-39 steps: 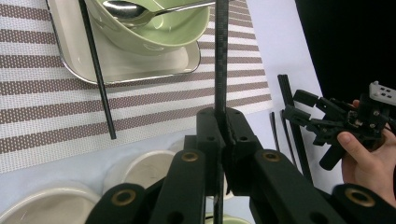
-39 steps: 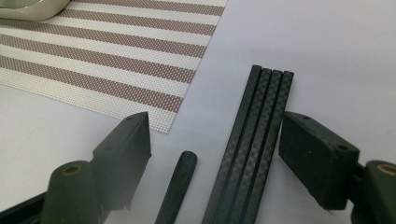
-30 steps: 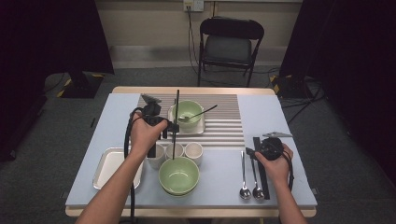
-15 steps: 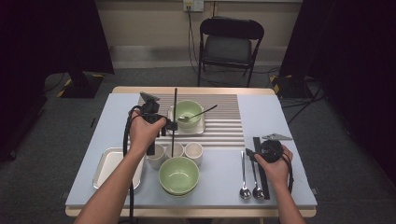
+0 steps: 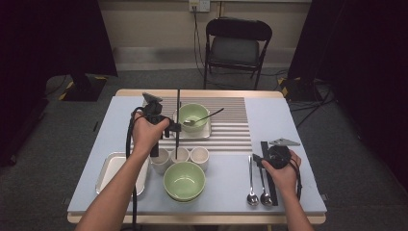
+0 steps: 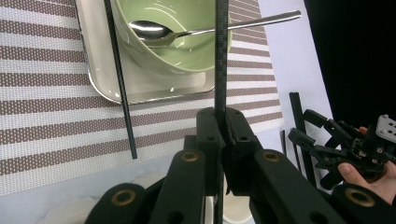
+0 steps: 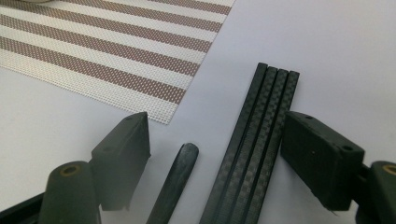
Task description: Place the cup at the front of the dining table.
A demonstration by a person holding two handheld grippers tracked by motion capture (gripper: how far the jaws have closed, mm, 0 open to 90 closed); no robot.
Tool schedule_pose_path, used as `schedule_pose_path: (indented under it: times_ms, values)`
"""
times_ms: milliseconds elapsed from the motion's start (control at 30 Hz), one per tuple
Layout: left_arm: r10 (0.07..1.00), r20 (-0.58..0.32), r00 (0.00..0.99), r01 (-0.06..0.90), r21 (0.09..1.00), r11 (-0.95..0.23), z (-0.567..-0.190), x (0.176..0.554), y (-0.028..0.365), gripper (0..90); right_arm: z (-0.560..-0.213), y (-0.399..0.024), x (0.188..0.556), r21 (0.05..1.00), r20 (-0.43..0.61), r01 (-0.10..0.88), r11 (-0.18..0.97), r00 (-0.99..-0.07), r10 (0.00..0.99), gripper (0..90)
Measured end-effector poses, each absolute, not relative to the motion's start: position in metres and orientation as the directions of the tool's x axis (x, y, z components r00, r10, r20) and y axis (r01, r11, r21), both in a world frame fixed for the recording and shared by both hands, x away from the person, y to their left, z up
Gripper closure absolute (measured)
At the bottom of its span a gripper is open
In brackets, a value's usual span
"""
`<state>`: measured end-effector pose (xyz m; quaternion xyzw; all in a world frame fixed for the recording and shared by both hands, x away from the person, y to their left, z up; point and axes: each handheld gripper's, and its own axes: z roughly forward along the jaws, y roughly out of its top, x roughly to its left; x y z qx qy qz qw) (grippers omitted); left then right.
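one slim black carbon-weave chopstick (image 5: 178, 122) is clenched in the left gripper (image 6: 220, 135), whose jaws are pressed flat against it from both sides. in the high view it stands over the brown-and-white striped placemat (image 5: 231, 126), between the square steel tray (image 5: 208, 133) with the pale green bowl and steel spoon (image 5: 202, 118) and the row of three small white cups (image 5: 181, 155). its long axis runs toward the far edge of the table and back to the near one: one end reaches past the bowl, the other comes down over the middle cup. whether that lower end touches the cup i cannot tell. in the left gripper view a second black chopstick (image 6: 120, 77) lies loose on the mat beside the tray, roughly parallel.

the right gripper (image 7: 215, 140) hangs released, its jaws spread wide over a bundle of four black chopsticks (image 7: 254, 140) lying side by side on the light blue tabletop (image 7: 299, 42), next to the dark handles of two steel spoons (image 5: 258, 192). the pads press on none of them.

the step in hand looks like laying chopsticks out by the tray setting. the next move likely calls for lowering the held stick flat onto the mat next to its partner, keeping it parallel and clear of the cups and tray rim, then opening the jaws gently so it does not roll.
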<state>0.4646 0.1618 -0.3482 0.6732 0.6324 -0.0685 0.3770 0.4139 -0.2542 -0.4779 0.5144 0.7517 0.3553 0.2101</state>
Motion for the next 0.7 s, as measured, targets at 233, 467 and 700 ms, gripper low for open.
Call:
schedule_pose_path:
  times_ms: [233,467,700]
  values:
    - [0.806,-0.563,0.184,0.904,0.419,0.086,-0.3473,0.4665,0.1624,86.3,-0.4781,-0.2531,0.4137,0.750,0.040,0.622,0.225,-0.383,0.923,23.0]
    - [0.808,-0.562,0.179,0.906,0.415,0.088,-0.3473,0.4666,0.1635,86.3,-0.4780,-0.2527,0.4135,0.749,0.036,0.622,0.230,-0.385,0.922,22.4]
    - [0.810,-0.561,0.170,0.906,0.412,0.095,-0.3470,0.4674,0.1635,86.3,-0.4780,-0.2523,0.4134,0.748,0.034,0.620,0.235,-0.390,0.920,20.8]
